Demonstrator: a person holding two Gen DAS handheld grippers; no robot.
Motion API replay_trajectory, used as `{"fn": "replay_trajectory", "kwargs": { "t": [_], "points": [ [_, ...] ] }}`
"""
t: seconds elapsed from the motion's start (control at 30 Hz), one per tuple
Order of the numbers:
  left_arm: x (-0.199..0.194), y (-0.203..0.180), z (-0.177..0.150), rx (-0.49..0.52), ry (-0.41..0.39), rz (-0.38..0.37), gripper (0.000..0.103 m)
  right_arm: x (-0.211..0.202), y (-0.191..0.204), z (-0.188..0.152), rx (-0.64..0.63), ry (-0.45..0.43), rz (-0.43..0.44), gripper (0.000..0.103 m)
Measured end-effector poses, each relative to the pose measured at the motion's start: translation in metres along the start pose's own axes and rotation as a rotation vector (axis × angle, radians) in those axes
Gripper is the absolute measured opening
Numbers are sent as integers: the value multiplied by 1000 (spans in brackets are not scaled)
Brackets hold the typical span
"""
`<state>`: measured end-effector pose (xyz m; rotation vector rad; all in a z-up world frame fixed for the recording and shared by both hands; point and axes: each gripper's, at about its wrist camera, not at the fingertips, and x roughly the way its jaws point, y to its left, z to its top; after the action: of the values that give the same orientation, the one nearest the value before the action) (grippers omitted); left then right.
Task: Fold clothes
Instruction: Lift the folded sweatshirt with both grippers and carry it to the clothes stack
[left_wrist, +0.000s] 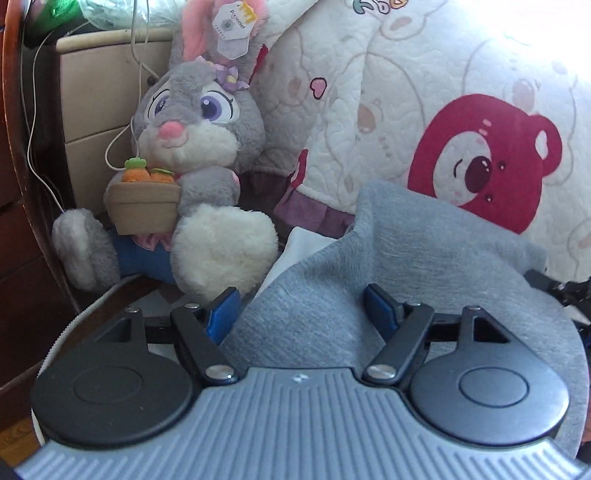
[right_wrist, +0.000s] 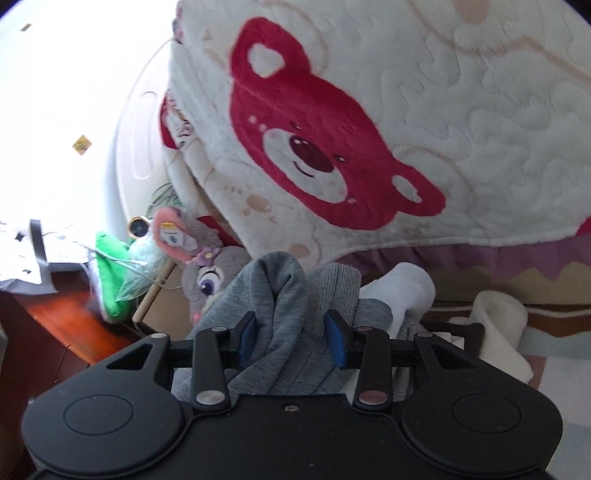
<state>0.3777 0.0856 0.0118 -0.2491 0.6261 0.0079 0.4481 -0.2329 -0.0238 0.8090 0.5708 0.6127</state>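
Note:
A grey knit garment (left_wrist: 424, 251) lies bunched in front of both grippers. In the left wrist view it rises in a fold between the blue pads (left_wrist: 380, 306) of my left gripper (left_wrist: 303, 308), whose jaws stand wide apart without pressing on it. In the right wrist view my right gripper (right_wrist: 291, 334) is shut on a gathered, ribbed part of the same grey garment (right_wrist: 280, 280), which stands up between the pads. A white piece of cloth (right_wrist: 402, 291) lies just behind the grey one and also shows as white cloth (left_wrist: 295, 247) in the left view.
A grey plush rabbit (left_wrist: 192, 147) with a carrot basket sits to the left, against a beige bedside cabinet (left_wrist: 96, 103) with a white cable (left_wrist: 33, 129). A cream quilted blanket with a red bear (left_wrist: 480, 158) (right_wrist: 369, 129) is heaped behind. Dark wooden furniture (left_wrist: 14, 184) borders the left.

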Motion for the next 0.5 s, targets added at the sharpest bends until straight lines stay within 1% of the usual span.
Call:
{"fn": "replay_trajectory", "kwargs": {
  "t": [0.07, 0.1, 0.13, 0.17, 0.27, 0.3, 0.33, 0.37, 0.4, 0.43, 0.5],
  "points": [
    [-1, 3, -3, -12, -1, -9, 74, -20, -1, -6, 70, -73, 12, 48],
    [-2, 4, -3, -21, 1, -17, 74, -27, -3, -9, 75, -105, -12, 51],
    [-2, 6, -4, -30, 3, -25, 74, -33, -4, -12, 73, -137, -45, 60],
    [-2, 8, -4, -39, 5, -33, 74, -40, -6, -15, 71, -168, -77, 61],
    [-8, 9, 0, -27, -4, -39, 73, -46, -19, -23, 159, -177, -35, 61],
    [-14, 5, 1, 1, -27, -30, 72, -46, -23, -27, 201, -165, -1, 57],
    [-22, -2, 2, 38, -62, -21, 71, -42, -25, -29, 222, -140, 21, 45],
    [-32, -9, 1, 83, -99, -20, 71, -36, -24, -30, 226, -106, 25, 36],
    [-41, -16, 0, 128, -132, -24, 71, -29, -23, -31, 227, -70, 31, 24],
    [-49, -23, -1, 165, -146, -50, 71, -22, -21, -31, 227, -51, 47, 24],
    [-59, -33, -4, 197, -126, -133, 71, -12, -19, -29, 244, -27, 152, 24]
  ]
}}
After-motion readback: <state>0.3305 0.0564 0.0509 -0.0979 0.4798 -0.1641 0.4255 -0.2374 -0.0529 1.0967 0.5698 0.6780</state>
